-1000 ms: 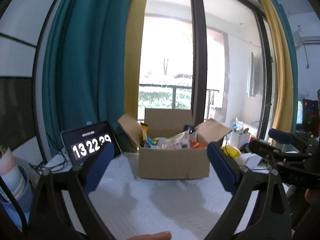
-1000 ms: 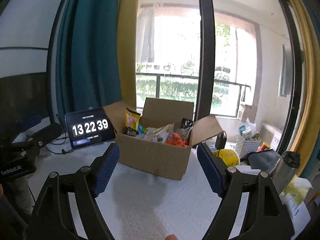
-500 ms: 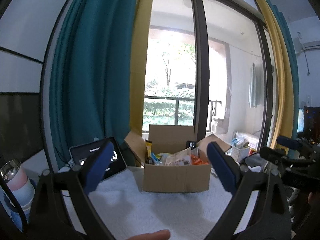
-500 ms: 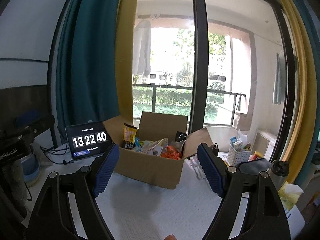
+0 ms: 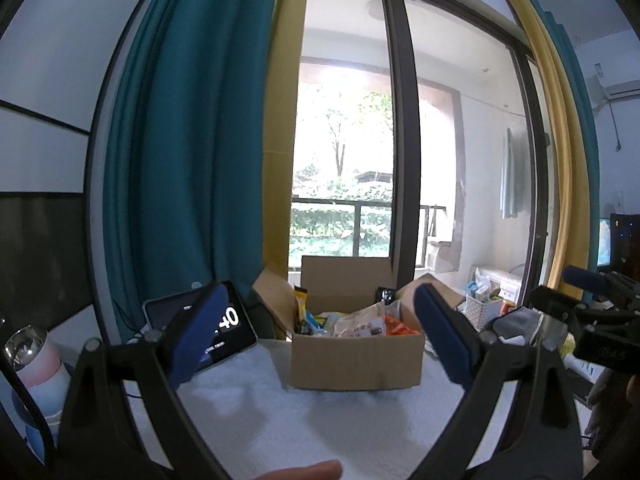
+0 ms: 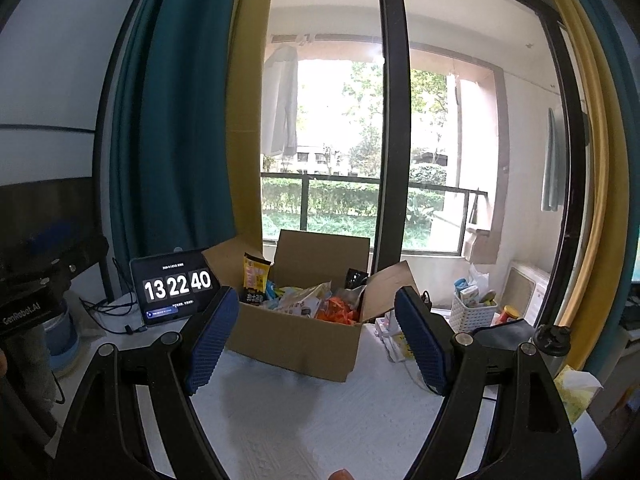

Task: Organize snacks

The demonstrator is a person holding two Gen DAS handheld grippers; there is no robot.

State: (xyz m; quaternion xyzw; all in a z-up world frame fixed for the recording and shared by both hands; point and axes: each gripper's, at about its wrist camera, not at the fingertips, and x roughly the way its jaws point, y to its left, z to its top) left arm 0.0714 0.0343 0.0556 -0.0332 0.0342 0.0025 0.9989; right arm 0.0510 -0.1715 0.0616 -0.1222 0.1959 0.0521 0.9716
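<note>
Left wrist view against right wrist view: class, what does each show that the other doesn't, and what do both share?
Left only: a pink bottle at far left.
Right only: the clock's full 13 22 40 reading, and a hanging shirt outside.
Both: the open cardboard box of snacks on the white tablecloth, and the white basket.

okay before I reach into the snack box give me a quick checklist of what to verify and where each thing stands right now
1. Left gripper open and empty: ok.
2. Right gripper open and empty: ok.
3. Cardboard box flaps open, snacks reachable from above: ok.
4. Yellow packet stands upright at the box's left end, easy first pick: ok.
5. White cloth in front of the box free for sorting: ok.
6. What lies at the box bottom: cannot tell.
</note>
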